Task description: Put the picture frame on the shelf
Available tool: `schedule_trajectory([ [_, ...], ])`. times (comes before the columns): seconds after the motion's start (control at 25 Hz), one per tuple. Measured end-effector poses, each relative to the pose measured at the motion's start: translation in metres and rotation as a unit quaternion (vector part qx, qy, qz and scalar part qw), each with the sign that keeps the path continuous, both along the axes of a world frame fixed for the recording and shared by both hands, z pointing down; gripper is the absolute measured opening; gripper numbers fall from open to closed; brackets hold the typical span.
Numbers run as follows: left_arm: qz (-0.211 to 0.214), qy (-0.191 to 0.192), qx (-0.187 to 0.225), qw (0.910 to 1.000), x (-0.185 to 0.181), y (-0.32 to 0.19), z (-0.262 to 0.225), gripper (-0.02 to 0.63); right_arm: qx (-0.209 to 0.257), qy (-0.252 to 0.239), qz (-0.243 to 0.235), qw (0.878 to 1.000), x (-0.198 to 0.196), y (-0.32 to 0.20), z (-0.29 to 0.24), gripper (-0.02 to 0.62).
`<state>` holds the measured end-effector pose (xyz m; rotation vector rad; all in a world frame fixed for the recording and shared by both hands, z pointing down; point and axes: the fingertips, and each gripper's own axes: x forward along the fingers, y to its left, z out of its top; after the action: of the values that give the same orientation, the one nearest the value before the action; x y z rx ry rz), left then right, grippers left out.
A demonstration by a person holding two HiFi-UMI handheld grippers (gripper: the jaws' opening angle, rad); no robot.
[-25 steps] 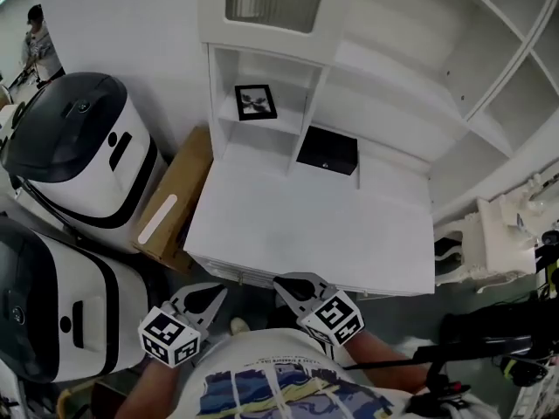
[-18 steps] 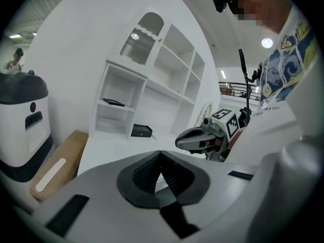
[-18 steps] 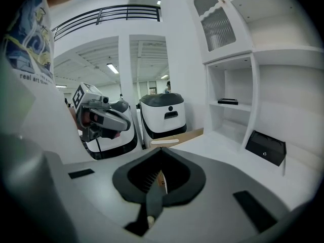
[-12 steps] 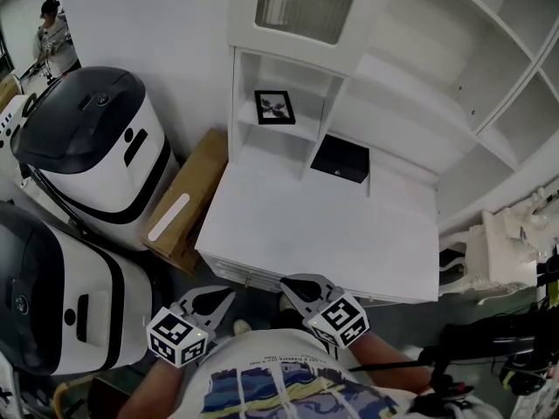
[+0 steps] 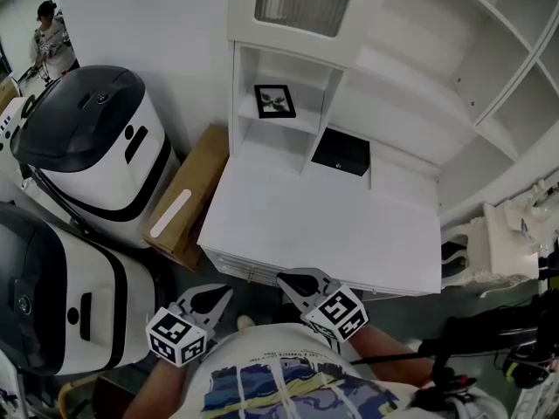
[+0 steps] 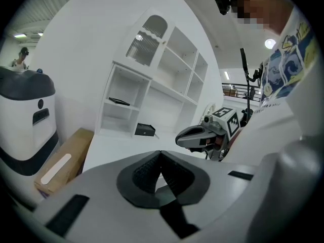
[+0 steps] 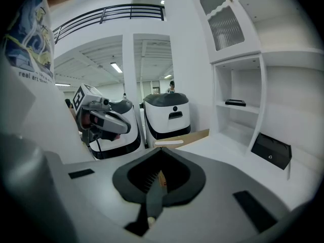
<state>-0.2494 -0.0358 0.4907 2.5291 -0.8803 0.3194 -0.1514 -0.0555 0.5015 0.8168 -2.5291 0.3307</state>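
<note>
A black picture frame [image 5: 274, 100] lies flat on the middle shelf of the narrow left cubby of the white desk hutch [image 5: 262, 133]; it also shows in the left gripper view [image 6: 119, 101] and the right gripper view [image 7: 236, 103]. My left gripper [image 5: 225, 290] hangs shut and empty below the desk's front edge, close to my body. Beside it, my right gripper [image 5: 281, 278] is shut too, with nothing held. Both are far from the frame. Each shows in the other's view: the right gripper [image 6: 178, 139] and the left gripper [image 7: 124, 127].
A small black box [image 5: 341, 151] stands on the white desk top [image 5: 314, 225] against the hutch. Left of the desk lie a cardboard carton [image 5: 188, 195] and two big white-and-black machines [image 5: 83, 138]. A white ornate chair [image 5: 489, 251] stands at the right. A person [image 5: 48, 29] is far off.
The head view has shifted, so the desk sits a little further right and higher in the picture. Both grippers stay shut near my body, and the frame stays on the shelf.
</note>
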Motion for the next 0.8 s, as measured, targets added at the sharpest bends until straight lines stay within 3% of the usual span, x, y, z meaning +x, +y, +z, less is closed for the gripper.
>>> schedule_trajectory([
  [0.8, -0.001, -0.012, -0.006, 0.9999, -0.006, 0.008, 0.008, 0.012, -0.002, -0.01, -0.009, 1.0, -0.014, 0.008, -0.003, 0.025],
])
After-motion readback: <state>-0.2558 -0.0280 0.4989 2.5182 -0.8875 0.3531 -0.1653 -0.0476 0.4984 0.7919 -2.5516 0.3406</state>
